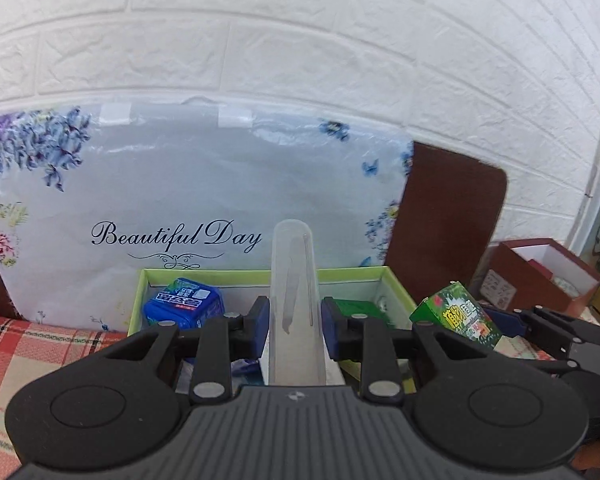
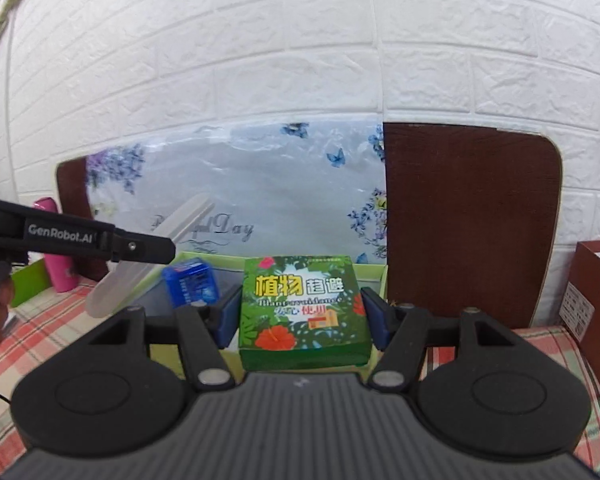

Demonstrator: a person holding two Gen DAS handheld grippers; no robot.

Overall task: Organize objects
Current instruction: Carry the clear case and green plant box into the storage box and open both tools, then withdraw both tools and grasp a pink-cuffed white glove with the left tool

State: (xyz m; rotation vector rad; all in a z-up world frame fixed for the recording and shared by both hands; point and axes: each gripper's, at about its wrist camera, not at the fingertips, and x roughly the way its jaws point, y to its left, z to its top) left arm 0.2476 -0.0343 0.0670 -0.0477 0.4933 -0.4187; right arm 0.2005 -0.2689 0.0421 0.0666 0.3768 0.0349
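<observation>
My left gripper [image 1: 295, 328] is shut on a long translucent plastic case [image 1: 294, 276] that sticks out forward between its blue pads. My right gripper [image 2: 302, 316] is shut on a green box with red flowers and yellow lettering [image 2: 300, 280], held flat between the pads. Both are held in the air just before a light-green tray [image 1: 260, 273] on the plaid cloth. A blue pack [image 1: 184, 304] lies in the tray's left part and a dark green item [image 1: 358, 308] in its right part. In the right wrist view the case [image 2: 160, 248] slants across the left side.
A floral sheet reading "Beautiful Day" [image 1: 204, 184] leans on the white brick wall behind the tray, in front of a brown board [image 2: 468, 220]. A red-brown open box [image 1: 548, 272] stands at the right. A pink bottle [image 2: 56, 256] stands at the left. A red plaid cloth [image 1: 40, 344] covers the surface.
</observation>
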